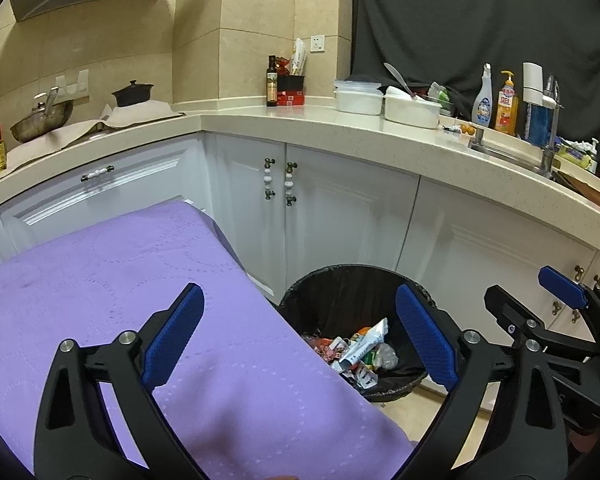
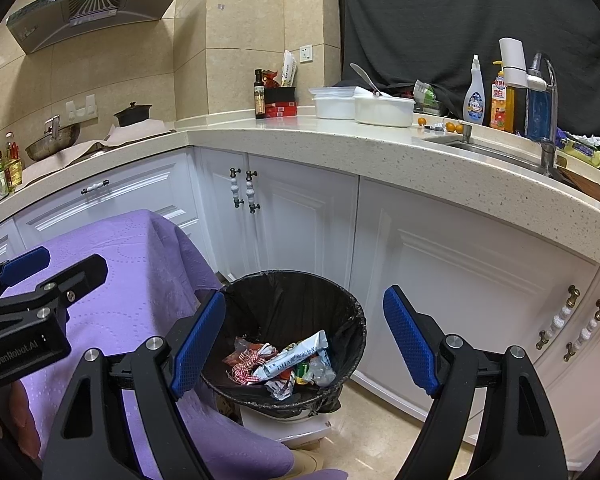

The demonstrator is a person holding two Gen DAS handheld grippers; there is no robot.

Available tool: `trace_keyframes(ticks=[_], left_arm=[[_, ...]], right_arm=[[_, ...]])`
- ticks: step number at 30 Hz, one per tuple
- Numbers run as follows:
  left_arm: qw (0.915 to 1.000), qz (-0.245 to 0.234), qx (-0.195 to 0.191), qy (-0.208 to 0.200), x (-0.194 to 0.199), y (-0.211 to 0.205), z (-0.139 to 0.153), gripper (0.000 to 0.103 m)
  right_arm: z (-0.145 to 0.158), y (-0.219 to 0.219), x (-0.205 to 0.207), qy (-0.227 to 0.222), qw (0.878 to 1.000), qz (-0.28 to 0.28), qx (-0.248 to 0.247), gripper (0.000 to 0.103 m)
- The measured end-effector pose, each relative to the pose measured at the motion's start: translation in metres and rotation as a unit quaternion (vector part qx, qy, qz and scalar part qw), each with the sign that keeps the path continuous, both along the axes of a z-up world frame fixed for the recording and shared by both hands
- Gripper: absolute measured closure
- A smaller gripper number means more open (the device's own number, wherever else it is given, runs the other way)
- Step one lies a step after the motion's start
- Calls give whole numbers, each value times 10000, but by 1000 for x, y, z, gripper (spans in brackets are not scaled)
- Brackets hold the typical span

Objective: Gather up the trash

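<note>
A bin with a black liner [image 1: 340, 284] [image 2: 292, 292] stands on the floor by the white cabinets. Several crumpled wrappers [image 1: 360, 350] [image 2: 288, 364] lie inside it. My left gripper [image 1: 300, 336] is open and empty, over the right edge of the purple-covered table [image 1: 120, 280]. My right gripper [image 2: 304, 340] is open and empty, above the bin. The right gripper also shows at the right of the left wrist view [image 1: 540, 292], and the left gripper shows at the left of the right wrist view [image 2: 52, 268].
The purple tablecloth [image 2: 120, 280] hangs down beside the bin. A speckled counter [image 2: 340, 140] runs round the corner with white tubs [image 2: 384, 110], bottles [image 2: 474, 96], a sink [image 2: 480, 148], a wok [image 1: 40, 118] and a black pot [image 1: 132, 94].
</note>
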State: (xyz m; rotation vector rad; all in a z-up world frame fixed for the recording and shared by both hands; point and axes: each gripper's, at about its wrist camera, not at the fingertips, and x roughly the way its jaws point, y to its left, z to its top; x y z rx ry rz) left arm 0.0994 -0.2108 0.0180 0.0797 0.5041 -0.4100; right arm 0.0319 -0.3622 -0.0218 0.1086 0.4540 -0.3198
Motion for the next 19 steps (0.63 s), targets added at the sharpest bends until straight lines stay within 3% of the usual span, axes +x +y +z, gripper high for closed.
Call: trace_keyframes(ticks=[3, 15, 19], left_arm=[[9999, 3, -109, 36, 0, 0, -1, 5], [9996, 194, 68, -170, 2, -4, 4, 5], [9998, 176, 30, -41, 5, 1, 5, 5]], right_arm=[[0, -1, 0, 0, 10000, -1, 8, 24], [-2, -4, -1, -22, 10000, -16, 19, 24], [0, -3, 0, -35, 10000, -11, 8, 22]])
